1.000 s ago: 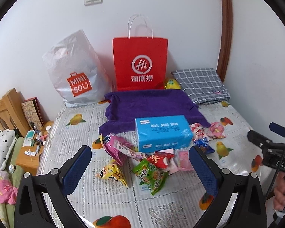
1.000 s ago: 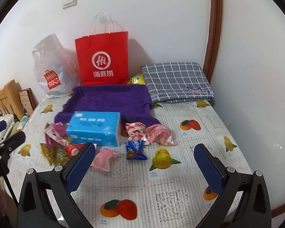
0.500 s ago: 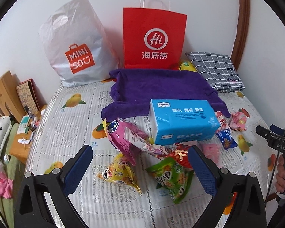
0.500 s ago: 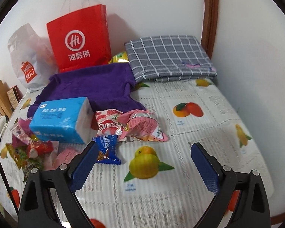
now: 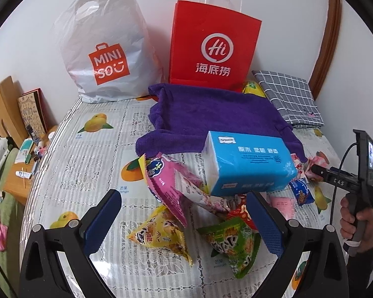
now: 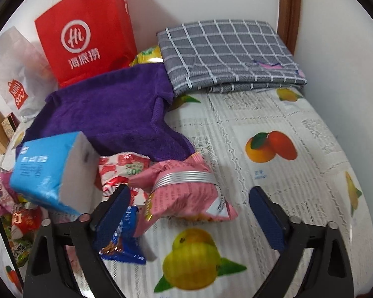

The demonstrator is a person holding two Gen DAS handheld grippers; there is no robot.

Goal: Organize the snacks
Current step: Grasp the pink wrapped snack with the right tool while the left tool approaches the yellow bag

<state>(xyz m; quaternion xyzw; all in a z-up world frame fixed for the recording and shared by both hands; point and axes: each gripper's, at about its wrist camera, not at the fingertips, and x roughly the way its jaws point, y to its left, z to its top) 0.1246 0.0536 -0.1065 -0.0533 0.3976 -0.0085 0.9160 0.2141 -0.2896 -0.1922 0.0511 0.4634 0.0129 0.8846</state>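
While our right claw (image 6: 189,213) hangs over the fruit-printed tablecloth (image 6: 273,114), its blue-padded jaws are closing with nothing pressed between them; the crumpled pink foil snack bag (image 6: 184,193) lies just ahead, between the pads, and a small blue wrapped biscuit (image 6: 123,238) sits at the left pad. Our left claw (image 5: 184,221) stands wide and empty above a yellow snack packet (image 5: 159,233) and a green one (image 5: 232,241).

Both grippers are brought lower and nearer the snack pile. The right gripper (image 6: 189,213) is now set over the pink snack bag (image 6: 186,193), its jaws closing but not yet touching it.
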